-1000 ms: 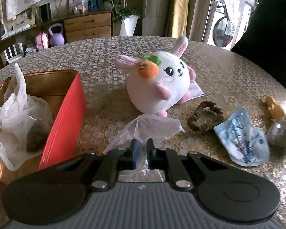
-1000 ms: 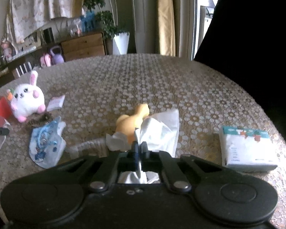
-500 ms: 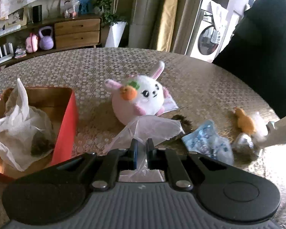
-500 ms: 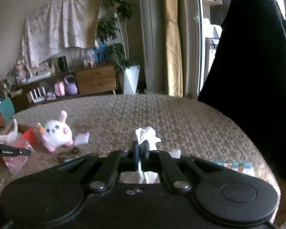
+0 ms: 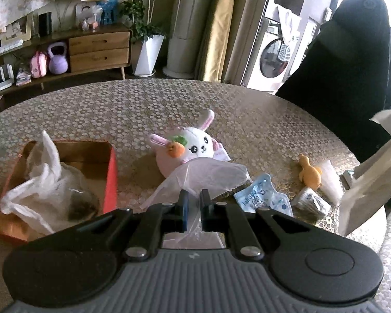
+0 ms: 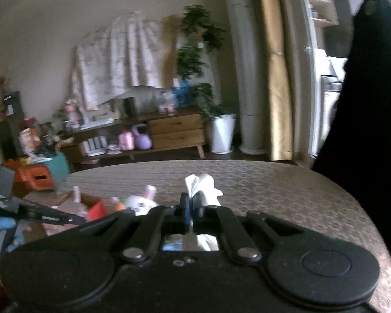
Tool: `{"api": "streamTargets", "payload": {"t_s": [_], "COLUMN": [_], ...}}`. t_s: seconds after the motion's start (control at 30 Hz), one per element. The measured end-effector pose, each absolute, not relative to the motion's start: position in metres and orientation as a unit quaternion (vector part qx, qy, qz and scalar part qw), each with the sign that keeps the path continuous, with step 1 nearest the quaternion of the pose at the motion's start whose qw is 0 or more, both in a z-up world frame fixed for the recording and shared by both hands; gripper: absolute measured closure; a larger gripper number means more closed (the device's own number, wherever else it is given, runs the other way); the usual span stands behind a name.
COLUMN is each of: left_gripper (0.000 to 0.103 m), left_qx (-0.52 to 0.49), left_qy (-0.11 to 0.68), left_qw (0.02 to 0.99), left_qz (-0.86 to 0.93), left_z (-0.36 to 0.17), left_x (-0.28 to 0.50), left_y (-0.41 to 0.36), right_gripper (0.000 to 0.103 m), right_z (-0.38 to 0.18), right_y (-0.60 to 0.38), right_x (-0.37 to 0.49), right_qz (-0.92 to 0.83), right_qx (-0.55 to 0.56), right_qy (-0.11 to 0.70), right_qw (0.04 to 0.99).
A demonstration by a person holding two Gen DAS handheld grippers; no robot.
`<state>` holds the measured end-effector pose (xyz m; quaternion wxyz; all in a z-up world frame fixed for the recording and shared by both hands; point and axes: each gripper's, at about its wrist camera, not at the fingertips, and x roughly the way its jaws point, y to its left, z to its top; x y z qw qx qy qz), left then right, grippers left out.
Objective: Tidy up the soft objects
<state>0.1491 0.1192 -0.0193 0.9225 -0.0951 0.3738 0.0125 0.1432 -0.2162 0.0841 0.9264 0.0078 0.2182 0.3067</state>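
both grippers are up off the table now: left gripper (image 5: 194,203) clamped on the clear plastic bag (image 5: 200,176), right gripper (image 6: 192,204) pinching the white tissue (image 6: 202,184). i'd carry both to the red box (image 5: 110,180) ahead-left; the bunny plush (image 5: 189,151) waits beyond.
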Motion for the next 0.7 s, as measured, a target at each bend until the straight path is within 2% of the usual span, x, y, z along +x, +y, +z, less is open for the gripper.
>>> {"api": "streamTargets", "payload": {"t_s": [0.7], "left_gripper": [0.094], "left_qx": [-0.098], "left_qy": [0.351], "left_qw": [0.929], "left_qz": [0.064], "left_z": [0.027], "left_x": [0.113], "left_y": [0.218], "right_gripper": [0.102], "right_z": [0.144], "right_y": [-0.029], "right_x": [0.148], "right_qz": [0.46], "right_qx": [-0.044], "right_qy": [0.18], "right_qw": [0.869]}}
